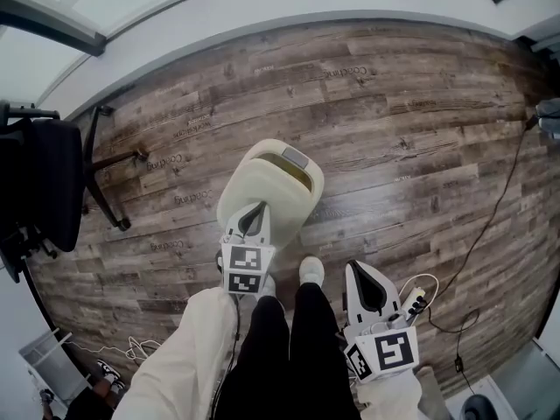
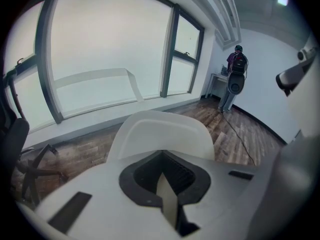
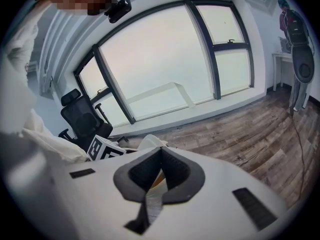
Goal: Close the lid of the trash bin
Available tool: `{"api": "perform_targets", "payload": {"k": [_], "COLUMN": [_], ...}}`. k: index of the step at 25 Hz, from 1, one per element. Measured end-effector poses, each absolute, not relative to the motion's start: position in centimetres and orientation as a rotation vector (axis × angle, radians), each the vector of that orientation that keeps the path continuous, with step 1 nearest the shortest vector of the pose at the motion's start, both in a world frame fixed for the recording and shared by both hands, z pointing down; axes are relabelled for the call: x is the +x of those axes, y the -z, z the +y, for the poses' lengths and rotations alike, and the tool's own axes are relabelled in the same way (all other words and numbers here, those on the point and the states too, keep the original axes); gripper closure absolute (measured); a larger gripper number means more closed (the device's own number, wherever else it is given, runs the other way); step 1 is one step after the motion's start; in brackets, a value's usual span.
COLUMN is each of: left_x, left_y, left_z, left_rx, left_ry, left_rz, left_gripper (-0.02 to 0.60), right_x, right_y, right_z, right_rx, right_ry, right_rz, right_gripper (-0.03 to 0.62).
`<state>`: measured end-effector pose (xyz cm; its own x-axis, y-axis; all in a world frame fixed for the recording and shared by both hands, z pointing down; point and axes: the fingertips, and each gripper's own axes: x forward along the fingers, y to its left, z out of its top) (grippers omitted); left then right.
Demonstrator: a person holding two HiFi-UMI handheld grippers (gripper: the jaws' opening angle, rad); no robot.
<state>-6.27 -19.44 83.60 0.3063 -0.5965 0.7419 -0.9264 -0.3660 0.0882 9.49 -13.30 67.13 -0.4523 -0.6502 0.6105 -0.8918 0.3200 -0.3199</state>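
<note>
Wood-plank floor (image 1: 394,103) below a wide window. Cream trash bin (image 1: 278,191) directly ahead of and beneath the left gripper (image 1: 253,219), with its rounded, smooth lid (image 2: 162,134) raised upright just beyond the tips. Jaws there pinched together, nothing between. Right gripper (image 1: 367,289) likewise closed and empty, off to the side, farther from the bin. Probably a job for the left: pushing the lid forward and down.

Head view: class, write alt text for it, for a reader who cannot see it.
A cream trash bin stands on a wood-plank floor just ahead of the person's white shoes. The left gripper, jaws together, reaches over the bin's near edge; the right gripper hangs at lower right, clear of the bin. A black chair sits far left.
</note>
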Motion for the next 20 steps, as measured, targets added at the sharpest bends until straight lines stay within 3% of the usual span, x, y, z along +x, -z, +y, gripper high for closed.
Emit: {"api": "perform_targets", "payload": {"k": [20], "left_x": [-5.3], "left_y": [-88.0], "left_z": [-20.7], "left_rx": [2.050], "left_ry": [-0.957], "left_rz": [-1.258], "left_gripper": [0.574], "right_x": [9.8], "right_y": [-68.8], "right_z": [-13.2], "right_rx": [1.350], "right_ry": [-0.939], "right_rz": [-2.187], "right_gripper": [0.571]}}
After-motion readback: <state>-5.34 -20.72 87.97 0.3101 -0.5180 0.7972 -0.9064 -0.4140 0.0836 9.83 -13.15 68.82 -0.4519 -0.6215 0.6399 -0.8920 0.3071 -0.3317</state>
